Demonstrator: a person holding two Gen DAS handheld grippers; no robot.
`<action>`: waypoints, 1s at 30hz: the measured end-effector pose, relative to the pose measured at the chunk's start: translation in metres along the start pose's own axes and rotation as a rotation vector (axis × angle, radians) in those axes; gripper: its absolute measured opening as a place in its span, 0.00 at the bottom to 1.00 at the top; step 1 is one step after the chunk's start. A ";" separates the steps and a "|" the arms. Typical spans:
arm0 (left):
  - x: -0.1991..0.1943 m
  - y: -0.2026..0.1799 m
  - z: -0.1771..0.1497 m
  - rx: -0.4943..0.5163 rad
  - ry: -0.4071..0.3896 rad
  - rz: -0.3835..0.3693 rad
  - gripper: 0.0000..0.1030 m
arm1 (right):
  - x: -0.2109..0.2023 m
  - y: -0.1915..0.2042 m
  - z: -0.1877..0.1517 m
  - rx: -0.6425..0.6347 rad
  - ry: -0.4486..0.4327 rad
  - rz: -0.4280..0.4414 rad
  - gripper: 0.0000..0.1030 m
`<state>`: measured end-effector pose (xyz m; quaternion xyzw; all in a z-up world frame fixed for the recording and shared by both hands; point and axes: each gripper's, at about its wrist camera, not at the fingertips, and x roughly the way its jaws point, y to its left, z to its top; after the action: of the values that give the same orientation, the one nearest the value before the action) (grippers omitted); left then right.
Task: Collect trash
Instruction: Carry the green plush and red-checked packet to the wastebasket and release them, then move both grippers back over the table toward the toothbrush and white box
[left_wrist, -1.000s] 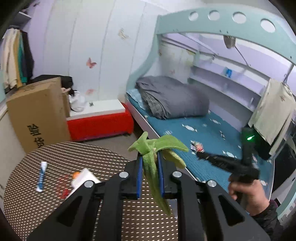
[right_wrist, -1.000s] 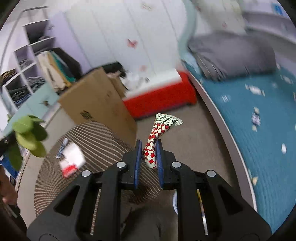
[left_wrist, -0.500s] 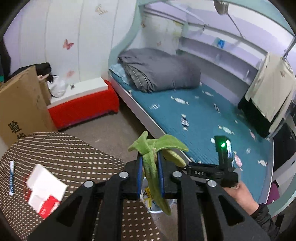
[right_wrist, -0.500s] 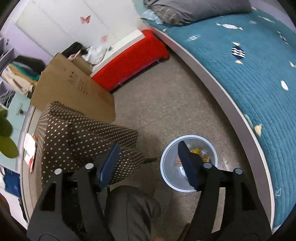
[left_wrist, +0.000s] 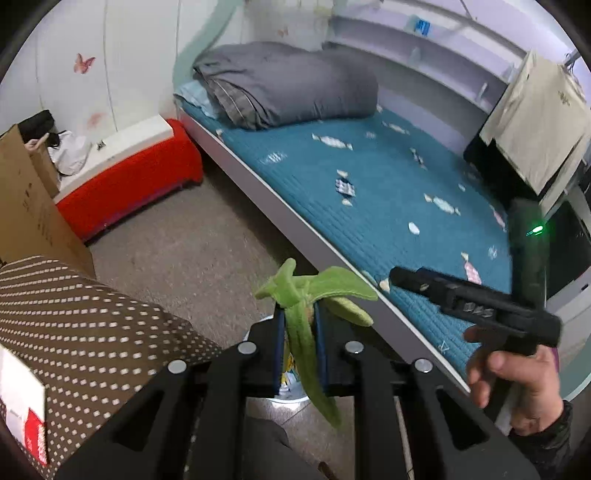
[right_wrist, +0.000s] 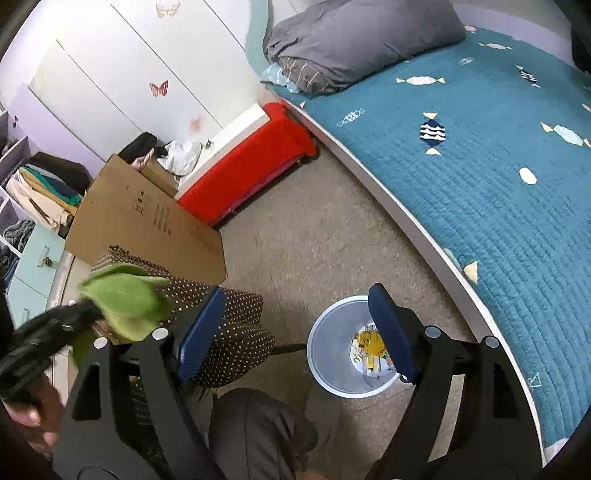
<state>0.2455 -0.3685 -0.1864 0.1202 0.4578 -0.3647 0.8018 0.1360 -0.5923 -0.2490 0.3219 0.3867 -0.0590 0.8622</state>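
Green peel sits clamped in left gripper, seemingly above bin.

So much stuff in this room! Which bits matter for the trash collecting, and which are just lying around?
Part of the job:
green peel, gripped in the left tool
bin
right tool, open above the bin

Just lying about:
cardboard box
red bench
grey duvet
dotted table

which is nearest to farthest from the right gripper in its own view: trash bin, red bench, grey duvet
1. trash bin, on the floor just below the open right gripper.
2. red bench, farther up, by the wall.
3. grey duvet, farthest, at the bed's head.
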 end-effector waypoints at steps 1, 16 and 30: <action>0.008 -0.001 0.001 0.008 0.018 0.003 0.20 | -0.001 0.000 0.000 0.000 -0.004 0.001 0.77; 0.003 0.013 -0.003 -0.024 0.016 0.054 0.89 | -0.011 0.025 -0.005 -0.028 -0.023 0.014 0.87; -0.080 0.053 -0.029 -0.138 -0.115 0.067 0.91 | -0.022 0.097 -0.009 -0.141 -0.033 0.044 0.92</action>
<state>0.2387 -0.2779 -0.1442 0.0587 0.4310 -0.3114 0.8448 0.1486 -0.5139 -0.1888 0.2677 0.3685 -0.0180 0.8901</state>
